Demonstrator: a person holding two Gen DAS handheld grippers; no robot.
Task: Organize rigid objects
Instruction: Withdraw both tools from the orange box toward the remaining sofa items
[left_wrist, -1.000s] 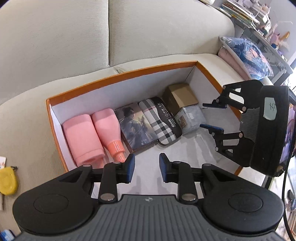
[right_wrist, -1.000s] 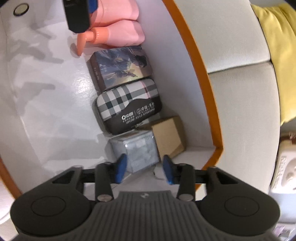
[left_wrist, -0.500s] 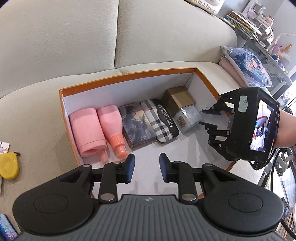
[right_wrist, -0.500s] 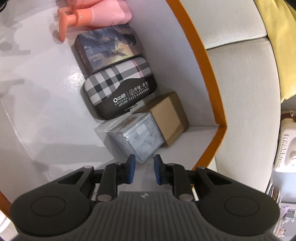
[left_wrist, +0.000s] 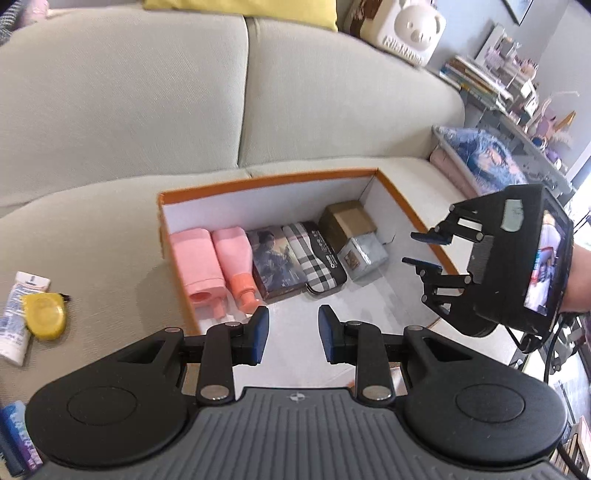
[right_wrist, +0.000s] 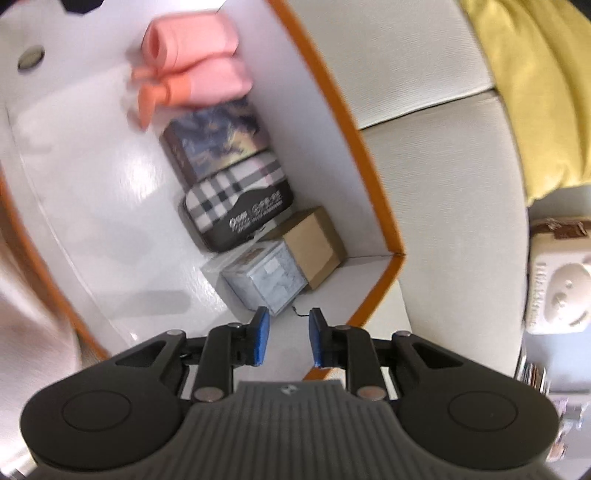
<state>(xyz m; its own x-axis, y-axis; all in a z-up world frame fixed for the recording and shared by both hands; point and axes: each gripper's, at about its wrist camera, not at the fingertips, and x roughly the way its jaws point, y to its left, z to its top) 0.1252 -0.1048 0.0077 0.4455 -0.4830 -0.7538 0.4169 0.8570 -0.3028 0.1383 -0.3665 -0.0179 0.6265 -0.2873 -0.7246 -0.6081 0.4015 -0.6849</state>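
Note:
An orange-rimmed white box (left_wrist: 266, 177) sits on the sofa seat. Along its far wall lie two pink bottles (left_wrist: 197, 258), a picture-printed box (left_wrist: 275, 258), a plaid case (left_wrist: 314, 254), a brown carton (left_wrist: 349, 218) and a grey wrapped cube (left_wrist: 364, 254). My left gripper (left_wrist: 291, 321) hovers over the box's near side, its jaws narrowly open and empty. My right gripper (left_wrist: 421, 250) hangs above the box's right rim. In the right wrist view my right gripper (right_wrist: 286, 321) has a small empty gap and sits just short of the grey cube (right_wrist: 269, 280).
A yellow tape measure (left_wrist: 44, 314) and a white tube (left_wrist: 18, 310) lie on the seat left of the box. Sofa back cushions rise behind it. Folded blankets (left_wrist: 480, 158) and cluttered shelves stand to the right. A yellow cushion (right_wrist: 535, 92) rests on the sofa back.
Both grippers have risen and drawn back from the box, so more of the sofa shows. The right jaws narrowed from a wider gap. The boxed items have not moved.

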